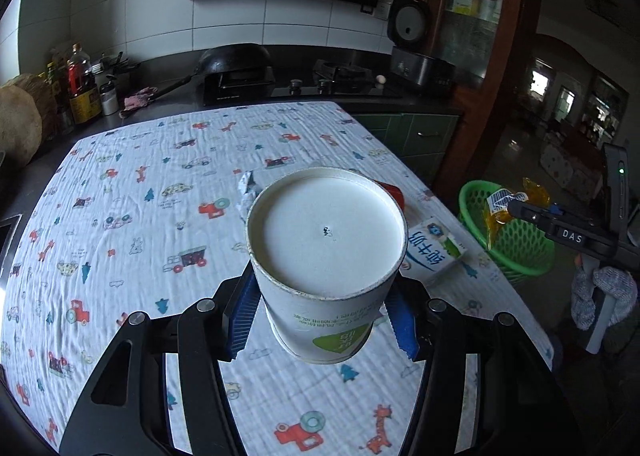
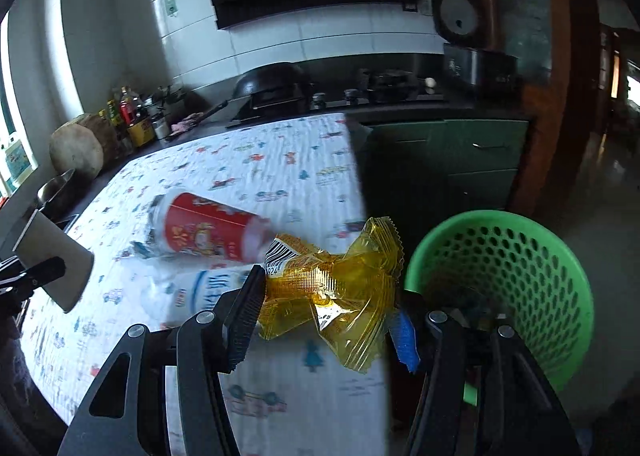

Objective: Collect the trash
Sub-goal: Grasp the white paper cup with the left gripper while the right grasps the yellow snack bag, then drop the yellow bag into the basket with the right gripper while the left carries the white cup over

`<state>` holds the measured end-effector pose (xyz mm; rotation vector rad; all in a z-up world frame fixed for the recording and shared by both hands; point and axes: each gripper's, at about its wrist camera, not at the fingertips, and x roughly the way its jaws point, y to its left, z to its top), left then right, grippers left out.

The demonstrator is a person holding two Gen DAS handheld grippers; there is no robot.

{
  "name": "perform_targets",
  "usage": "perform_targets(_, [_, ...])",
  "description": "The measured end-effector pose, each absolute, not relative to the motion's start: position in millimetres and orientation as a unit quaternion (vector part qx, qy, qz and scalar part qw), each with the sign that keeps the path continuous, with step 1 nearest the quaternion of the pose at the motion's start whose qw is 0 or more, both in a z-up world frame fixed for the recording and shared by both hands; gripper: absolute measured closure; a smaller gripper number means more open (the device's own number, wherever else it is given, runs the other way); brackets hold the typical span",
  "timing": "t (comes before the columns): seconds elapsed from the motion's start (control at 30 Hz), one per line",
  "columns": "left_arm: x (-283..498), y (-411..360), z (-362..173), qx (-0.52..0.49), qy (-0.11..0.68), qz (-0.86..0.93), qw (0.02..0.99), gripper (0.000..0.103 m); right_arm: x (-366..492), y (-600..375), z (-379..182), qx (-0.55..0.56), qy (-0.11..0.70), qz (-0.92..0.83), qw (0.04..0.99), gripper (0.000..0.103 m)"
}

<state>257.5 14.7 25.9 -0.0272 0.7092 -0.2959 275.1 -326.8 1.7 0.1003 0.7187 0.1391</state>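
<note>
My left gripper [image 1: 320, 316] is shut on a white paper cup [image 1: 326, 240] with its base toward the camera, held above the patterned tablecloth [image 1: 140, 216]. My right gripper [image 2: 326, 316] is shut on a crumpled yellow wrapper [image 2: 340, 284] at the table's right edge, just left of the green perforated basket [image 2: 520, 268]. From the left wrist view the wrapper [image 1: 500, 212] hangs over the basket [image 1: 512, 244]. A red paper cup [image 2: 208, 232] lies on its side on the cloth, with a white and blue milk carton [image 1: 432, 252] beside it.
A crumpled foil scrap [image 1: 248, 192] lies behind the white cup. The stove with a black wok [image 1: 236, 60], bottles [image 1: 82, 84] and a rice cooker [image 1: 416, 44] stand on the counter behind. Green cabinets [image 2: 460, 160] face the basket.
</note>
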Motion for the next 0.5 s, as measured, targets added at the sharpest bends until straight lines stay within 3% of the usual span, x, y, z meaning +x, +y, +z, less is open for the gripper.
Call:
perform_targets(0.3, [271, -60, 37, 0.008, 0.347, -0.206, 0.915, 0.046, 272, -438, -30, 0.061, 0.375, -0.042, 0.924, 0.046])
perform_targets(0.5, [283, -112, 45, 0.031, 0.346, -0.238, 0.907, 0.046, 275, -477, -53, 0.086, 0.390, -0.069, 0.914, 0.037])
